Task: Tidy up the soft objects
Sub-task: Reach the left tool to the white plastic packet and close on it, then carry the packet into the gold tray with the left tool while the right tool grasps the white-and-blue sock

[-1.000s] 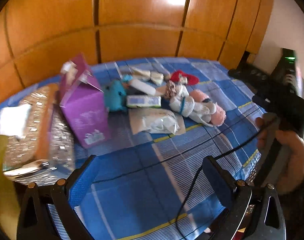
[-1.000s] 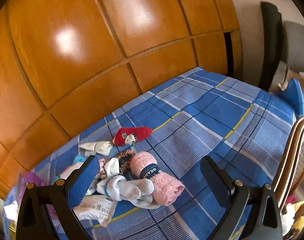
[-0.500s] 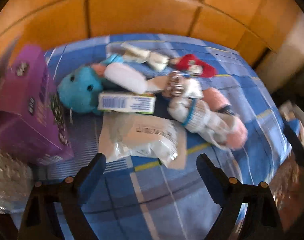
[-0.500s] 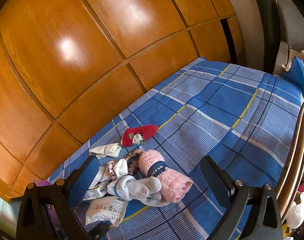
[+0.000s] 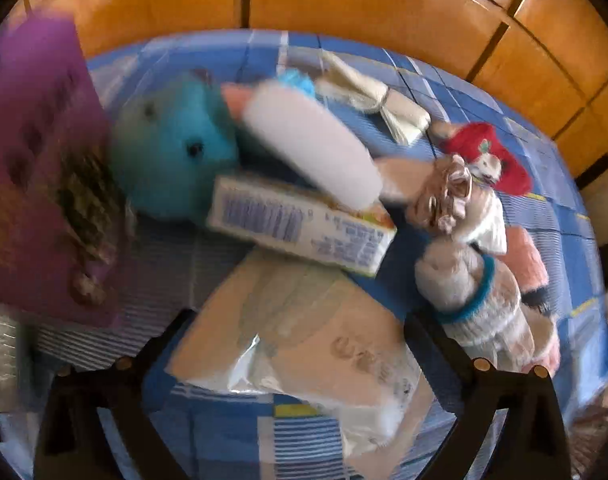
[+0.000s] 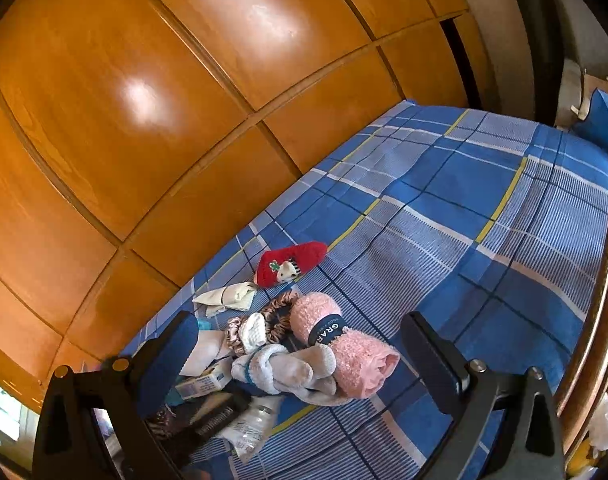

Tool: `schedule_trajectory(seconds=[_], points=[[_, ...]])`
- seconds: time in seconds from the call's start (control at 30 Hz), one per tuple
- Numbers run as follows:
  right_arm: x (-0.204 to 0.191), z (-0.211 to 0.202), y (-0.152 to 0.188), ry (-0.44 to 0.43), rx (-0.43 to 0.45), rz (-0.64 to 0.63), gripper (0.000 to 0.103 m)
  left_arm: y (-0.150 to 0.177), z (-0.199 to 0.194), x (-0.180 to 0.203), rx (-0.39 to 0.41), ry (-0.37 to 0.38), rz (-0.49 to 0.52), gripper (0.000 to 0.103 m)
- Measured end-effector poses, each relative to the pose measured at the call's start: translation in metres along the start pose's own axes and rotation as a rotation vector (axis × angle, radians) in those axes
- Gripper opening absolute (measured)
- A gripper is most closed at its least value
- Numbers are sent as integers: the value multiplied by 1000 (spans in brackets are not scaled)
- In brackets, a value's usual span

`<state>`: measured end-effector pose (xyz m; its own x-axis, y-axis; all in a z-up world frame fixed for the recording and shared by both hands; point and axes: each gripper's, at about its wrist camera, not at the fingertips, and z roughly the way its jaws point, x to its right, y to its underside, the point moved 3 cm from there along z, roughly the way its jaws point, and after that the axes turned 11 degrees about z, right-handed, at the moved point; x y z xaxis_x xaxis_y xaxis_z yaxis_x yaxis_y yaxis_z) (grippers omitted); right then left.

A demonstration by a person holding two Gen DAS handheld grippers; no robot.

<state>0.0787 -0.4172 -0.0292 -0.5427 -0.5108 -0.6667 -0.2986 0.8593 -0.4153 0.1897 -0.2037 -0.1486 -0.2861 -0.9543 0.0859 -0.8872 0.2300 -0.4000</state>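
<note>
step: I'm on the approach w/ the left hand-held gripper (image 5: 299, 344), coming down over the pile on the blue plaid bedspread (image 6: 484, 216); nothing picked yet.
left hand-held gripper: released, jaws spread wide after opening a touch more just now; the flat beige-and-clear plastic packet (image 5: 304, 340) lies between them, pads not on it.
right hand-held gripper (image 6: 299, 354): released too, empty, hovering over the rolled fluffy pink towel w/ dark band (image 6: 340, 340) and the grey-white rolled socks w/ teal trim (image 6: 283, 372).
soft stuff: teal plush toy (image 5: 171, 160) sits beside the purple cardboard carton (image 5: 35, 168), touching the white printed small box (image 5: 299, 228); red fuzzy sock (image 6: 291, 264) lies at the far edge of the pile.
next move, my guess: drop lower, square the jaws on the packet, close gently. It's thin and slippery, so prob needs an edge pinch.
view: left cam blurred, contact w/ bedspread can't tell.
</note>
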Motion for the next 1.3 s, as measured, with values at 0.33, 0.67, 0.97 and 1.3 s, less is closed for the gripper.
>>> schedule_trajectory(seconds=[0.33,0.67,0.97,1.3], points=[[-24,39,12,41,-280,-209,91,46,-39,4,31,117,323,66],[-71,105,71,269,-464,-710,74,101,-69,-22,48,169,419,66],[-34,132,71,295,-572,-533,35,108,-95,-22,117,213,483,51],[-18,129,57,262,-571,-465,35,77,-131,-19,211,299,454,46]])
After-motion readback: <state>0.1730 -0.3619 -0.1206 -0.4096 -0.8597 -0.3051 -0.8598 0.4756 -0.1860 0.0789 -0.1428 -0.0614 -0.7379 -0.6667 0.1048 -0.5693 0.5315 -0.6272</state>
